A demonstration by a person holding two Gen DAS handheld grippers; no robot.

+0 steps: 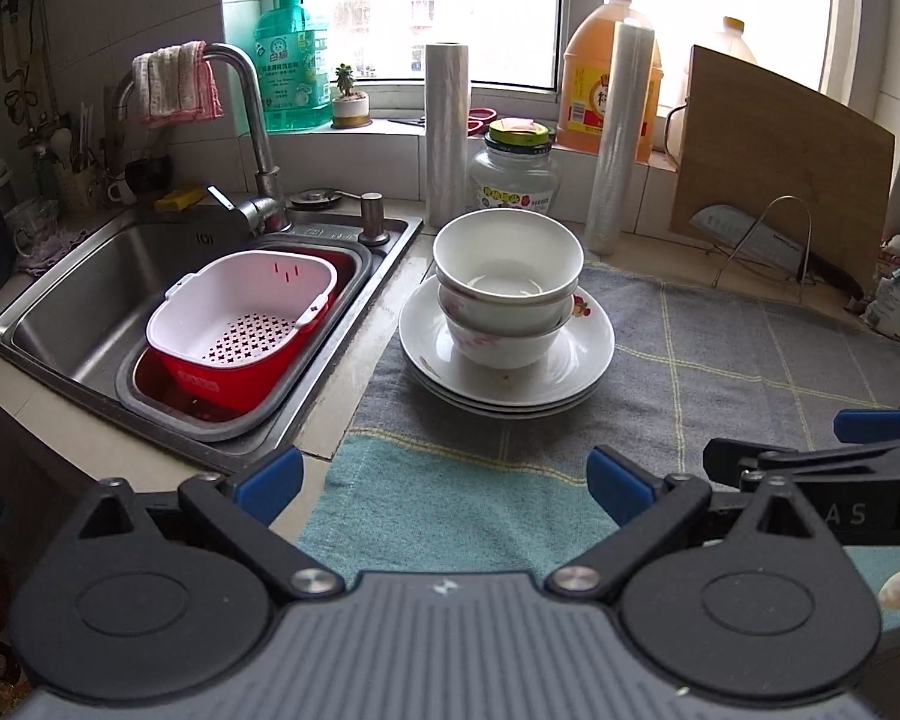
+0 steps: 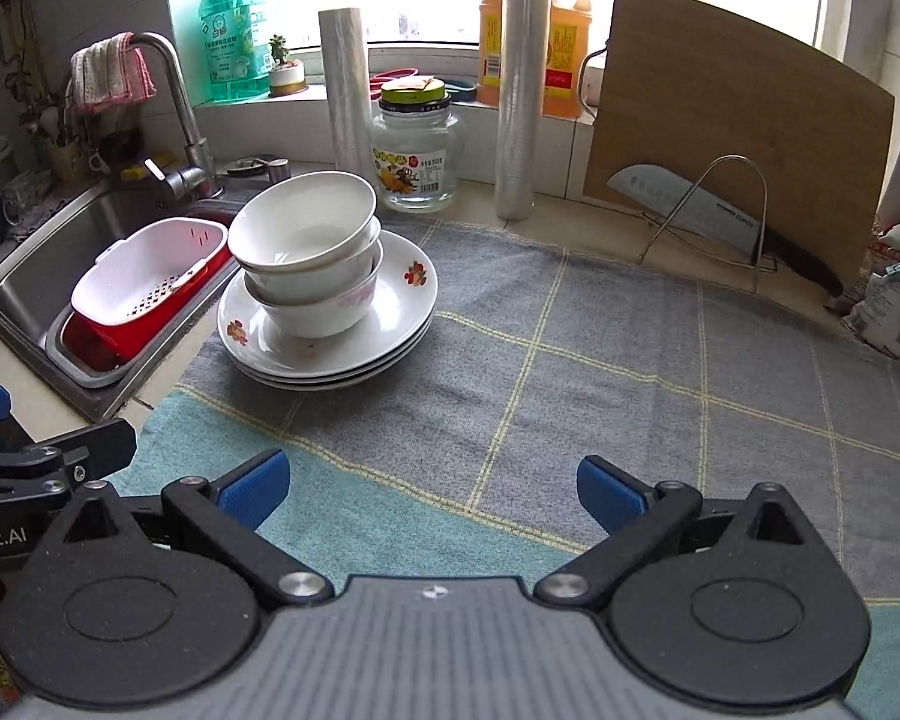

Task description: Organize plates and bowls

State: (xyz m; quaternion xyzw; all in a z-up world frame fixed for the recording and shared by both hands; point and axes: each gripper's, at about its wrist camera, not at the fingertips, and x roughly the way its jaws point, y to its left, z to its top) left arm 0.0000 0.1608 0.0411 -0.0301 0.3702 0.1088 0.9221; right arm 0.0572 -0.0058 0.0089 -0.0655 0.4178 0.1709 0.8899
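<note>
We hold our left gripper and right gripper wide apart and empty above the checked cloth. On the cloth's sink-side edge, three nested bowls sit on stacked plates; beside them, a white strainer sits in a red tub.

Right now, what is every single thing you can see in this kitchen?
bowls: three, white, nested on the plates
plates: three, white with flowers, stacked on the cloth by the sink
cloth: one, grey and teal check, on the counter
strainer basket: one, white in a red tub, in the sink
tap: one, steel, pink-edged rag draped over it
soap bottle: one, green, windowsill
glass jar: one, clear, yellow lid, behind the bowls
film rolls: two, whitish, upright
oil jug: one, orange, windowsill
cutting board: one, wooden, leaning
knife: one, on a wire rack
left claw: open, empty
right claw: open, empty
</note>
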